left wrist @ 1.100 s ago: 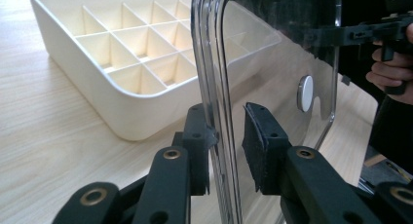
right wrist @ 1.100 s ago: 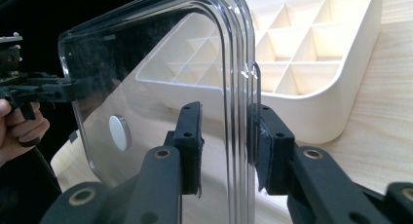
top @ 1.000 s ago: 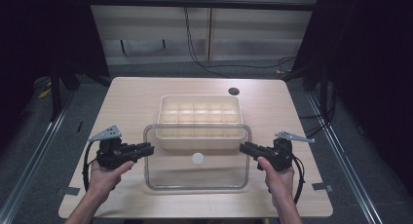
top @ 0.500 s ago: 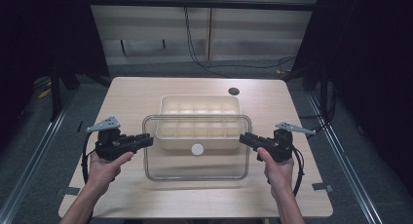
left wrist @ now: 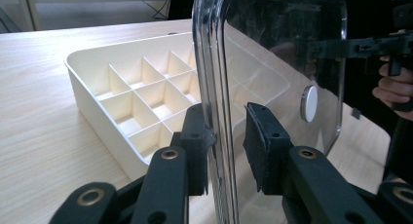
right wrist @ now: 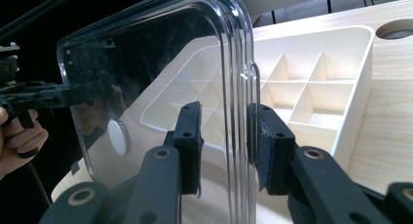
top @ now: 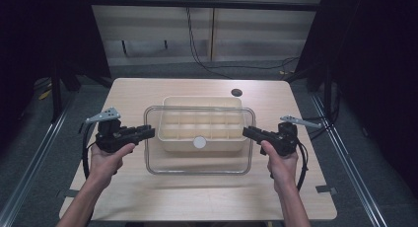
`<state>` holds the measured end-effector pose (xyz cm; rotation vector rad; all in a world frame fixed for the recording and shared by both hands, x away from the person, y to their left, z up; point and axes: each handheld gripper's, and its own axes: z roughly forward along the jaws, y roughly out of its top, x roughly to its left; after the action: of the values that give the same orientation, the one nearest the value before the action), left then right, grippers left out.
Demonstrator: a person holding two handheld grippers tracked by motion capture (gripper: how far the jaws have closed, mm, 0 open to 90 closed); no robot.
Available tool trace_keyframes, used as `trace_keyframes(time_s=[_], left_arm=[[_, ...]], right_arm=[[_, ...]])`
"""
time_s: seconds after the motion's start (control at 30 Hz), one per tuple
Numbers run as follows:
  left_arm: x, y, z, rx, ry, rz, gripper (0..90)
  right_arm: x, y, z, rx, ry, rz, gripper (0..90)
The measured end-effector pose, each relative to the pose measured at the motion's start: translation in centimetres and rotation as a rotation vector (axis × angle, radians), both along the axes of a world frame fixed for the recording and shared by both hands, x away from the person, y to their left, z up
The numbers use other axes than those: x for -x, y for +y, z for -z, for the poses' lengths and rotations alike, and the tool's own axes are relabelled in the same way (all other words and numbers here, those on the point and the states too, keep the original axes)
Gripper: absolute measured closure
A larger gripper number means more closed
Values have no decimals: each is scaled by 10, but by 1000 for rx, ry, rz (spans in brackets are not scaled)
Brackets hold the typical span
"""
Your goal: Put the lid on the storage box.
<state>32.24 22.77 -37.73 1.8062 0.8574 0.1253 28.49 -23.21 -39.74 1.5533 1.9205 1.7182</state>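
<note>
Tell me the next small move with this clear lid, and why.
Probably carry the clear lid farther back, keeping it level. Left gripper and right gripper hold its short edges, but it covers only the near part of the divided tray.

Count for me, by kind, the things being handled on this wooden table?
Clear plastic lid with a white round knob: 1
Cream plastic tray with divided compartments: 1
Black two-jaw grippers: 2, left gripper and right gripper
Total: 4

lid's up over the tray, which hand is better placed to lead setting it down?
Neither clearly: the left gripper and right gripper each clamp an end rim of the clear lid, level and symmetric over the divided tray. Lower with both.
</note>
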Motion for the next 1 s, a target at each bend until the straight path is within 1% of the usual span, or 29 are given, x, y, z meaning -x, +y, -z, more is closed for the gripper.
trace_keyframes(time_s=[0.03, 0.07, 0.13, 0.2, 0.3, 0.33, 0.4, 0.43, 0.47, 0.5, 0.53, 0.57, 0.6, 0.63, 0.67, 0.77, 0.8, 0.83, 0.93, 0.97, 1.0], left_arm=[[0, -2, 2, -20, -1, -4, 705], [0, -3, 3, -24, 3, -7, 703], [-1, -4, 3, -19, 5, 0, 702], [-2, -4, 2, -12, 4, 1, 704], [-8, -5, -7, -18, -13, -4, 704], [-9, -5, -9, -13, -16, -6, 703], [-11, -5, -11, -17, -18, -4, 704], [-14, -4, -14, -15, -24, -9, 705], [-14, -4, -14, -15, -24, -9, 707], [-19, -3, -15, -2, -28, -6, 706], [-21, -2, -15, 12, -23, -14, 706], [-23, -1, -14, 17, -20, -20, 707], [-23, -1, -14, 17, -20, -20, 706], [-26, -2, -12, 12, -13, -33, 704], [-27, -1, -12, 17, -5, -36, 703], [-31, 0, -13, 21, -5, -36, 703], [-31, 0, -13, 21, -5, -36, 702], [-34, -1, -15, 11, -6, -38, 702], [-35, -2, -17, 9, -9, -40, 703], [-36, -3, -20, 9, -18, -35, 703], [-36, -3, -20, 9, -18, -35, 703]], right_arm=[[-1, 0, 0, 5, 3, 3, 671], [-2, 0, 0, 12, 6, 2, 670], [-4, -1, 0, 18, 13, 4, 667], [-7, -3, -2, 11, 14, 5, 667], [-11, -3, -9, 12, 3, 9, 666], [-13, -3, -12, 11, -5, 9, 666], [-14, -3, -14, 10, -9, 11, 666], [-18, -3, -16, 10, -18, 12, 666], [-18, -3, -16, 10, -18, 12, 666], [-22, -2, -18, 8, -22, 16, 666], [-24, -2, -19, 6, -23, 17, 666], [-25, -1, -19, -4, -22, 18, 668], [-26, 0, -19, -8, -26, 23, 668], [-27, 1, -19, -4, -28, 27, 668], [-29, 2, -20, 1, -28, 28, 668], [-33, 3, -20, -5, -29, 24, 670], [-34, 3, -21, -2, -28, 26, 670], [-35, 3, -22, -4, -31, 27, 670], [-38, 3, -23, -3, -39, 31, 670], [-41, 2, -25, -8, -35, 34, 668], [-42, 1, -25, -12, -40, 33, 668]])
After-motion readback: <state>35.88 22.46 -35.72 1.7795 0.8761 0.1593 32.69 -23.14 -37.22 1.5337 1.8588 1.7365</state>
